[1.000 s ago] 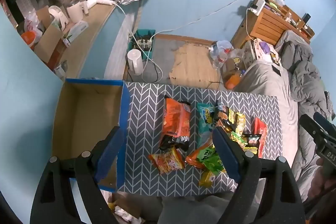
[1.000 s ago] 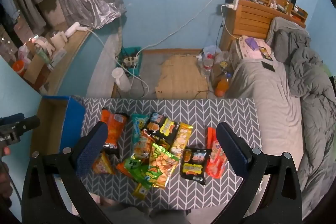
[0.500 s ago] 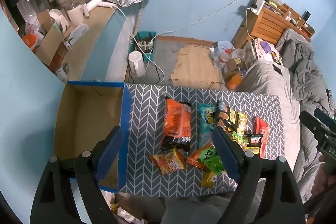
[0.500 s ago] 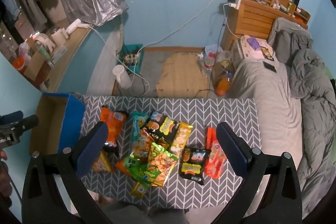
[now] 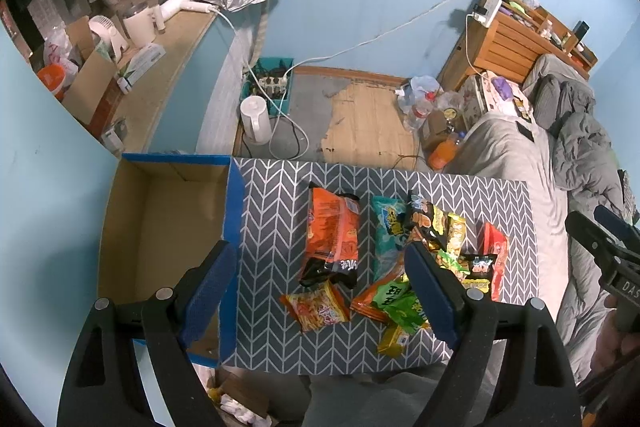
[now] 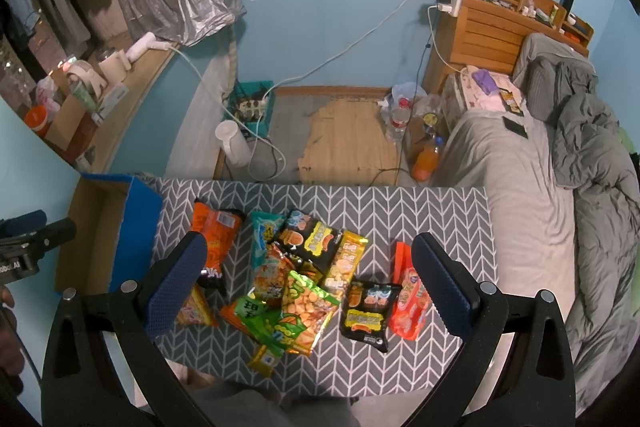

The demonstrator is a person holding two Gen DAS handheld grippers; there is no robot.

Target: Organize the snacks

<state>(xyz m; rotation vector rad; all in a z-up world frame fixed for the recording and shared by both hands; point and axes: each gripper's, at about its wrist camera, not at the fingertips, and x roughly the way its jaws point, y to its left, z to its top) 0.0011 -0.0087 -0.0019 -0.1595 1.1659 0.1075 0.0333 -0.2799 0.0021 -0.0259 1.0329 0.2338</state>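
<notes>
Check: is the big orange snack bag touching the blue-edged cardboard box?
Apart. The left wrist view shows a strip of bare chevron tablecloth between the big orange snack bag and the cardboard box.

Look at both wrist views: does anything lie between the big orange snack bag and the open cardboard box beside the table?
Nothing visible does. Between the big orange snack bag and the cardboard box lies only bare patterned tabletop; the other packets sit right of the bag. Only the box's blue wall must be cleared.
</notes>
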